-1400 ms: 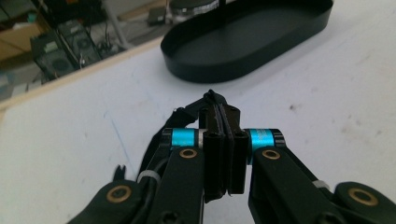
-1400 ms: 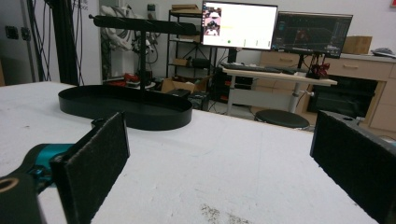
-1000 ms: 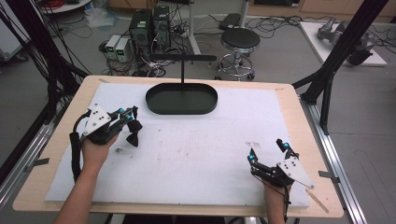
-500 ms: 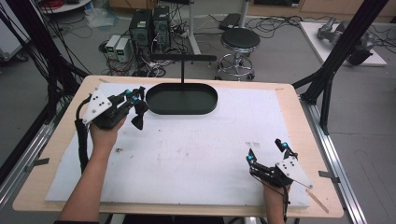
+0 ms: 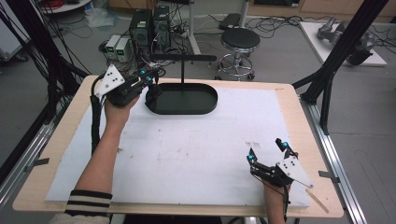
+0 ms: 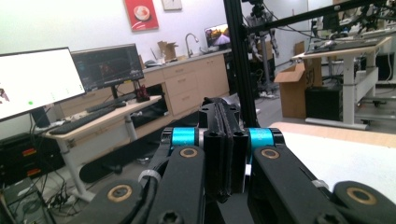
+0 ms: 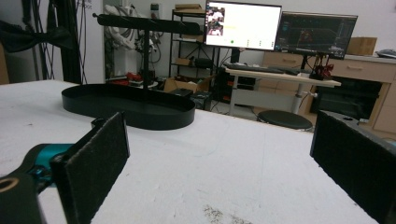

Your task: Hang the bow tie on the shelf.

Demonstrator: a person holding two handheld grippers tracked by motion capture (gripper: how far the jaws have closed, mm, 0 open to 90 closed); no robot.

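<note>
Black foam-faced jaws on the left hand-held gripper, pressed flat together with nothing between them, held at the far left of the tabletop with its tips just at the left end of the tray. Item nearest the work: one black oval tray with a low rim, standing on the white sheet at the far middle; an upright post rises from it and carries a horizontal crossbar. Handling, as judged: looks like rigid metal or hard plastic, smooth and likely slippery under the pads, light to moderate in weight, top-heavy towards the post. Best hold: the thin rim at an end, pinched from above, or the post itself for a lift. Right hand-held gripper: jaws spread wide, empty, resting near the front right corner, well apart from the tray. Markings: no brand, label or writing readable on the tray or either tool; the screens in the room behind are too small to read.
</note>
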